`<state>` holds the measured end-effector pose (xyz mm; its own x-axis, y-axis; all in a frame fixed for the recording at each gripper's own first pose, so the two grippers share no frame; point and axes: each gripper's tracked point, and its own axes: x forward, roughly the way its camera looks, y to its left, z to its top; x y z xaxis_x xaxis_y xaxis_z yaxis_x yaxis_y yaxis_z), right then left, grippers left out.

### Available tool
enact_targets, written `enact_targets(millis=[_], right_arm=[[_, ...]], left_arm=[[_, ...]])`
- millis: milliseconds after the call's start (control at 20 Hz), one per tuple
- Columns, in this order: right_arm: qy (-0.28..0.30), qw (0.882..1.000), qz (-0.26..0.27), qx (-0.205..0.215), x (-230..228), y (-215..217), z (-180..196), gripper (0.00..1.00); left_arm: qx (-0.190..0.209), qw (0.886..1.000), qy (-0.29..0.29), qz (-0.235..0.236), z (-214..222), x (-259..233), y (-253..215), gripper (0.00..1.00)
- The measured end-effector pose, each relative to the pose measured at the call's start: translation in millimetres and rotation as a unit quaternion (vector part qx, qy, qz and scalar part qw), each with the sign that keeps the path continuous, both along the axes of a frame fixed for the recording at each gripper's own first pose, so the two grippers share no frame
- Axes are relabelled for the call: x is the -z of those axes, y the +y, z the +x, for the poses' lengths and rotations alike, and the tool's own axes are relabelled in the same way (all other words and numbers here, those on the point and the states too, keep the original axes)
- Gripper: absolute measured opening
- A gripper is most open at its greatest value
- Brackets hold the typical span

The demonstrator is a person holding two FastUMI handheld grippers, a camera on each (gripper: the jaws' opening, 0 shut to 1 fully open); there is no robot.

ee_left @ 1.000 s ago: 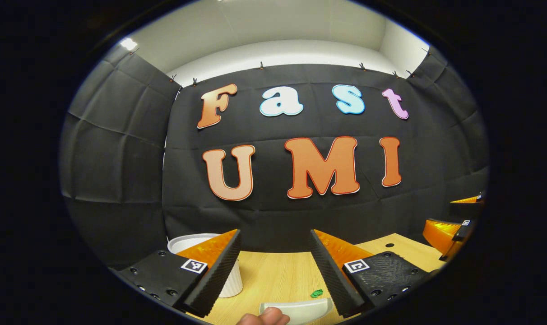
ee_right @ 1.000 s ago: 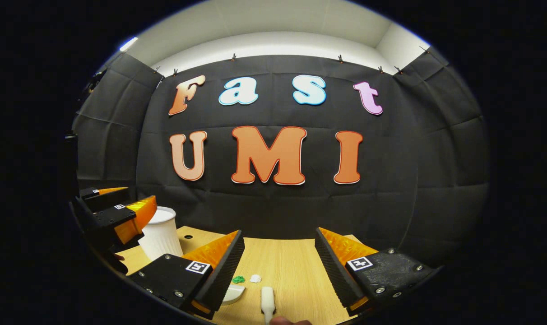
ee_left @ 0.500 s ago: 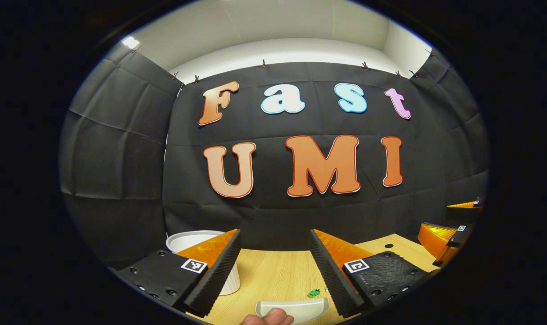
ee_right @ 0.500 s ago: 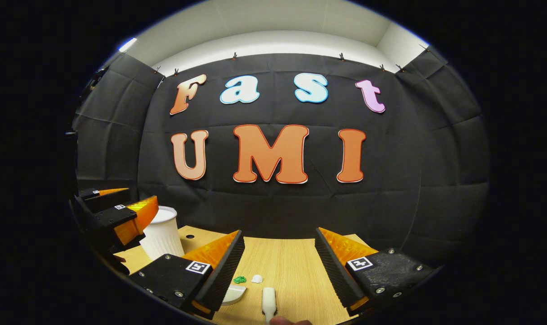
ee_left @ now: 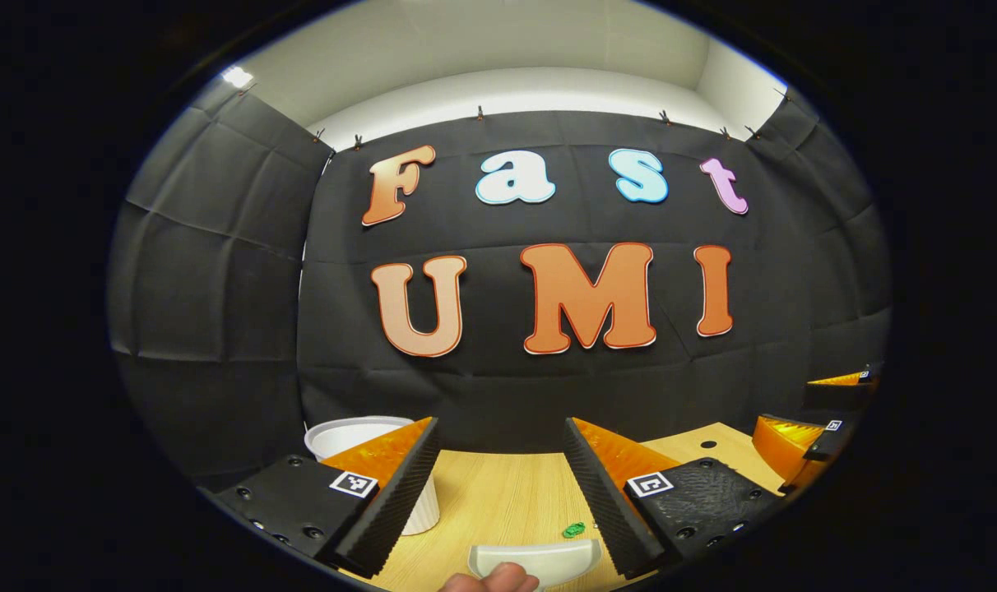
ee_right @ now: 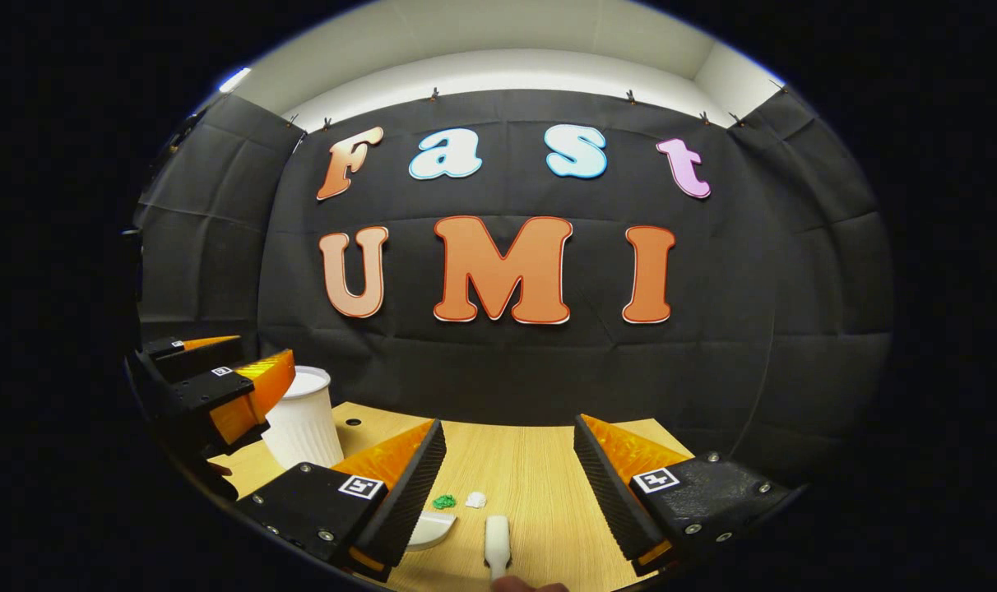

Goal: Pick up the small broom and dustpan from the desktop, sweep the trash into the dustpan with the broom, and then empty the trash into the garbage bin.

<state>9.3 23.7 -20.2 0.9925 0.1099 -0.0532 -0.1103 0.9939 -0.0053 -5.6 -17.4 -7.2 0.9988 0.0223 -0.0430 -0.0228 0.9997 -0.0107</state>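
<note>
- Left tool point(ee_left: 503, 485) spread above the desk point(ee_left: 498, 501), dustpan point(ee_left: 540, 559) below it.
- Right tool point(ee_right: 507, 485) spread, broom point(ee_right: 497, 538) below; bin point(ee_right: 303, 419) beside the scraps point(ee_right: 457, 500).

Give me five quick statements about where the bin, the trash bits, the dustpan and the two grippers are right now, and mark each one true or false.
1. The white ribbed garbage bin stands upright on the wooden desktop. True.
2. The green scrap already lies inside the bin. False: it lies on the desktop beside a white scrap.
3. The right gripper is open with nothing between its fingers. True.
4. The left gripper is shut on the dustpan. False: it is open, and the dustpan lies on the desktop below it.
5. The white broom lies on the desktop near the right gripper. True.
</note>
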Motion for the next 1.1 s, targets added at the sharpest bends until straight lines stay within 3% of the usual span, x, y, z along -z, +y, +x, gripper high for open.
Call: enact_targets(millis=[150,750,1100], right_arm=[[0.001,1.000,-0.006,-0.001,0,1,-1,0.94],[0.051,0.999,-0.009,-0.004,24,3,2,0.94],[0.140,0.990,-0.006,-0.025,75,10,5,0.94]], left_arm=[[0.002,1.000,0.004,0.003,-2,0,0,0.97],[0.025,0.998,0.062,-0.007,-1,34,-11,0.94],[0.048,0.989,0.138,-0.020,1,81,-27,0.94]])
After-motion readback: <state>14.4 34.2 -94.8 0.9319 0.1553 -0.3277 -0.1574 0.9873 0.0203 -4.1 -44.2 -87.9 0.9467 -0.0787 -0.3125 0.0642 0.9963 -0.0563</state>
